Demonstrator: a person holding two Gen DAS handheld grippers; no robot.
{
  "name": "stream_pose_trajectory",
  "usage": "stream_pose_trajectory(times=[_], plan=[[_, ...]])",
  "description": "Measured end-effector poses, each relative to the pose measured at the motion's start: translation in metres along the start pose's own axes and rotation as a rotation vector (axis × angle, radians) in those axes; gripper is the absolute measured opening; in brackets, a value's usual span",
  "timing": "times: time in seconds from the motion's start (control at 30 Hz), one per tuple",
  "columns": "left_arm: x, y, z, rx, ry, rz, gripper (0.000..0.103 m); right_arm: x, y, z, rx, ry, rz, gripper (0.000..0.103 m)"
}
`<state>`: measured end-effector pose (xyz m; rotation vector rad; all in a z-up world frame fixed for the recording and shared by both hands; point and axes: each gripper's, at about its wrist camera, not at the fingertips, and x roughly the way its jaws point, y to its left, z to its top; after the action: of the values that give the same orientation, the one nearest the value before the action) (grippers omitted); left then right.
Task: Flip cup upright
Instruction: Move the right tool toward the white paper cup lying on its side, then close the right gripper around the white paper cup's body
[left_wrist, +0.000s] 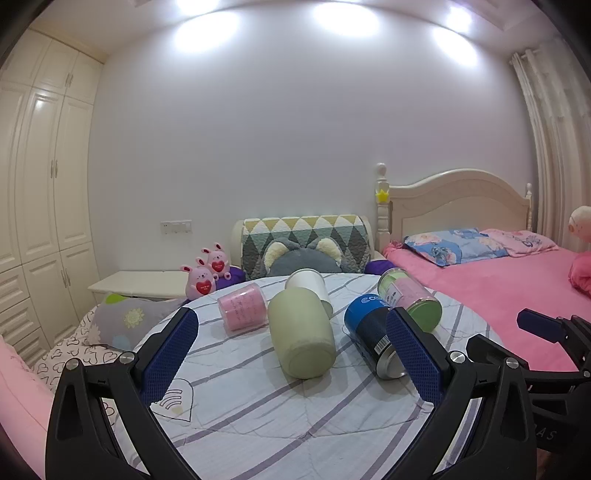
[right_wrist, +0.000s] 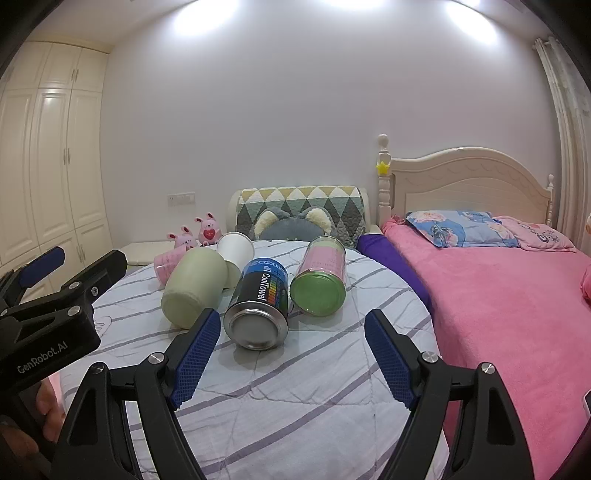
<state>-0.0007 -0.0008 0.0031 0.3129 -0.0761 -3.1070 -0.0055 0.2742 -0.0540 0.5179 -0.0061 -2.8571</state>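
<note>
Several cups and cans lie on their sides on a round striped tabletop (left_wrist: 258, 417). A pale green cup (left_wrist: 301, 332) (right_wrist: 195, 288) lies in the middle, base toward me. Behind it lies a white cup (left_wrist: 308, 286) (right_wrist: 236, 249), and left of it a pink clear cup (left_wrist: 242, 308) (right_wrist: 168, 264). A blue can (left_wrist: 371, 338) (right_wrist: 258, 302) and a green-lidded clear can (left_wrist: 410, 297) (right_wrist: 321, 278) lie to the right. My left gripper (left_wrist: 291, 354) is open, just short of the green cup. My right gripper (right_wrist: 293, 350) is open, just short of the blue can.
A pink bed (right_wrist: 498, 295) runs along the right of the table. A patterned chair back (left_wrist: 304, 240) with a grey plush stands behind it. Two pink bunny toys (left_wrist: 205, 275) sit at the far left. A white wardrobe (left_wrist: 40, 177) fills the left wall.
</note>
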Motion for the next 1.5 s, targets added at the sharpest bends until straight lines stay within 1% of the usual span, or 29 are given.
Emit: stream_pose_trajectory(times=[0.27, 0.47, 0.67, 0.77, 0.83, 0.93, 1.0, 1.07, 1.3, 1.5], plan=[[0.002, -0.002, 0.000, 0.007, 0.004, 0.009, 0.103, 0.001, 0.001, -0.001, -0.002, 0.004, -0.006, 0.082], [0.005, -0.002, -0.001, 0.006, 0.016, 0.015, 0.103, 0.002, 0.000, 0.000, 0.002, 0.020, 0.007, 0.082], [0.017, 0.002, 0.002, -0.002, 0.055, 0.024, 0.103, 0.009, 0.001, 0.009, -0.001, 0.044, 0.027, 0.082], [0.028, 0.007, 0.005, -0.011, 0.081, 0.035, 0.103, 0.019, 0.002, 0.018, 0.004, 0.077, 0.040, 0.082], [0.034, 0.011, 0.007, -0.019, 0.092, 0.036, 0.103, 0.026, 0.002, 0.024, 0.005, 0.093, 0.047, 0.082], [0.049, 0.019, 0.011, -0.022, 0.122, 0.043, 0.103, 0.038, 0.006, 0.032, -0.012, 0.115, 0.032, 0.082], [0.060, 0.025, 0.014, -0.026, 0.148, 0.050, 0.103, 0.046, 0.011, 0.039, -0.020, 0.126, 0.042, 0.082], [0.075, 0.034, 0.017, -0.041, 0.183, 0.039, 0.103, 0.057, 0.016, 0.046, -0.018, 0.150, 0.057, 0.082], [0.120, 0.056, 0.029, -0.046, 0.274, 0.014, 0.103, 0.108, 0.029, 0.072, 0.000, 0.273, 0.115, 0.082], [0.156, 0.067, 0.044, -0.013, 0.339, -0.014, 0.103, 0.157, 0.038, 0.093, 0.002, 0.375, 0.154, 0.082]])
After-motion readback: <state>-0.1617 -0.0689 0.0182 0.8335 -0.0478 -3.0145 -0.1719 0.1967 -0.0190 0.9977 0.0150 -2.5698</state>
